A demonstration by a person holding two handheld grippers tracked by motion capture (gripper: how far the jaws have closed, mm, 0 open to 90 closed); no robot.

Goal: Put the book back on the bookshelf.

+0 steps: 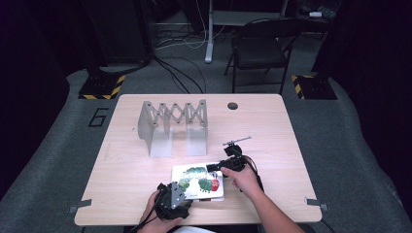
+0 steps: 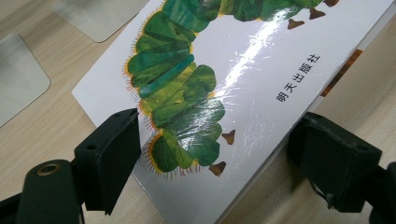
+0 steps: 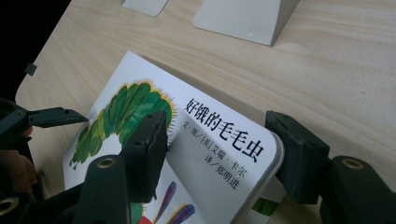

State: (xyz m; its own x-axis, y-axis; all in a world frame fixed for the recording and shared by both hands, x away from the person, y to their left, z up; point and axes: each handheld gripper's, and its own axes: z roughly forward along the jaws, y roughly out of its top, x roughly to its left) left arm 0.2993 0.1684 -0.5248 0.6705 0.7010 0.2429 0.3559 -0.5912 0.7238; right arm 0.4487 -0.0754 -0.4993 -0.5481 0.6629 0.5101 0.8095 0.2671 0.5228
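A white picture book (image 1: 197, 182) with a green caterpillar on its cover lies flat near the table's front edge. My left gripper (image 1: 180, 188) is at the book's front left corner. In the left gripper view it (image 2: 215, 144) stands open, one jaw over the cover (image 2: 243, 84) and the other beside the book's edge. My right gripper (image 1: 213, 168) is at the book's far right corner, also open. In the right gripper view its jaws (image 3: 219, 133) straddle the rounded corner of the cover (image 3: 219, 140), which is raised a little, with coloured pages under it.
A grey metal expanding rack (image 1: 172, 124) stands on two flat feet behind the book; the feet (image 3: 247, 16) are close by. The wooden table (image 1: 272, 126) has a cable hole (image 1: 232, 106) at the back. A folding chair (image 1: 260, 48) stands beyond it.
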